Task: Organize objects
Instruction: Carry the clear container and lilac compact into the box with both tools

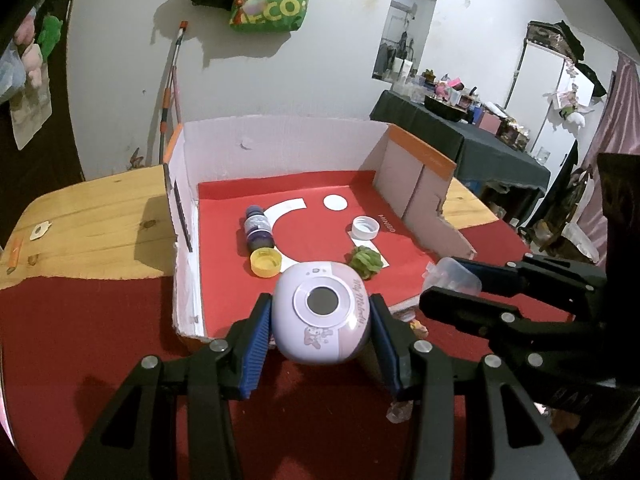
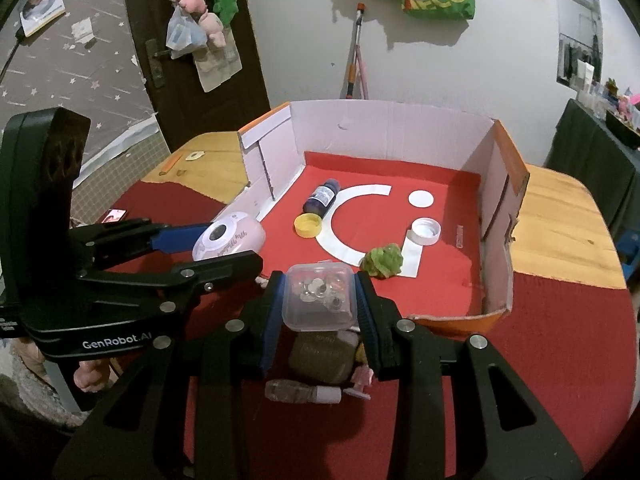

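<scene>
A wooden table (image 1: 100,208) carries a dark red cloth (image 1: 80,340) across its near part, and on it sits an open cardboard box (image 1: 280,144) with white inner walls, orange edges and a red floor printed with a white curved shape and a white dot. Inside the box, a dark blue bottle (image 1: 258,227) lies on its side toward the far left, with a yellow cap (image 1: 265,263) just beside its near end; a white cap (image 1: 365,228) rests open side up toward the right, and a crumpled green object (image 1: 363,261) lies nearer, to the right of the yellow cap. The left gripper (image 1: 320,328) hangs at the box's near edge, its blue-padded jaws pinching a lilac rounded case (image 1: 322,312) with a round dark window and cartoon print on its top; the case sits above the near lip, not on the box floor. The right gripper (image 2: 320,300) is near the box's near wall, to the right of the left one, jaws closed on a small clear plastic box (image 2: 319,295) holding small round bits. Below that box, on the cloth, lie a brownish pouch (image 2: 322,356) and a small clear vial (image 2: 302,393) on its side. Far left on the bare wood lie an orange pencil (image 1: 15,254) and a small tag (image 1: 40,230).
</scene>
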`<state>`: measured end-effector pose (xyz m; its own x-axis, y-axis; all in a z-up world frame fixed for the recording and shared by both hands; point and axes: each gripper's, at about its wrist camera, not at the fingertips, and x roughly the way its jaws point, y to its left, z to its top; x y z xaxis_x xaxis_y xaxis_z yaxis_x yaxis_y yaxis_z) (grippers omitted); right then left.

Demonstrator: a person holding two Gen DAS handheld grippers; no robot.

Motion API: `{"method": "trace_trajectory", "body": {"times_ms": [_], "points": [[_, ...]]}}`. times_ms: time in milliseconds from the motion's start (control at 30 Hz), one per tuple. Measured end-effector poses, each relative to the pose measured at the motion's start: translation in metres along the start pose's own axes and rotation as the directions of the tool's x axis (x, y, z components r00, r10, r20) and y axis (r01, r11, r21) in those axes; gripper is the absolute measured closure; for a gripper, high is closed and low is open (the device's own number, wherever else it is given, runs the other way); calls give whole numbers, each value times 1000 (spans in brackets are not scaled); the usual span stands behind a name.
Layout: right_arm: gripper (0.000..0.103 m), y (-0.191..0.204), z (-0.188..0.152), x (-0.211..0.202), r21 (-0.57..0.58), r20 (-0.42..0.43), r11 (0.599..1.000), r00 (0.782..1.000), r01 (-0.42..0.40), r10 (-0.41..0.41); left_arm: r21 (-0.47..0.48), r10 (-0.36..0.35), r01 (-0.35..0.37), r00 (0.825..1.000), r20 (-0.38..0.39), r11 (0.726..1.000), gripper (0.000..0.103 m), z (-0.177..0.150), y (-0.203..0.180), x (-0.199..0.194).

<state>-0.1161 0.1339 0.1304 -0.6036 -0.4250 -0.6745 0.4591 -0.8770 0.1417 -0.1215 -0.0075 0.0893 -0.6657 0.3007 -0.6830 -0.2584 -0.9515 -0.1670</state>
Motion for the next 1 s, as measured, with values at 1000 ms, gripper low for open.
{"method": "trace_trajectory", "body": {"times_ms": [1000], "points": [[70,-28,27,66,43,-128,997,990,-58,63,20,-2,5,990,-140,1000,54,24,19,53]]}}
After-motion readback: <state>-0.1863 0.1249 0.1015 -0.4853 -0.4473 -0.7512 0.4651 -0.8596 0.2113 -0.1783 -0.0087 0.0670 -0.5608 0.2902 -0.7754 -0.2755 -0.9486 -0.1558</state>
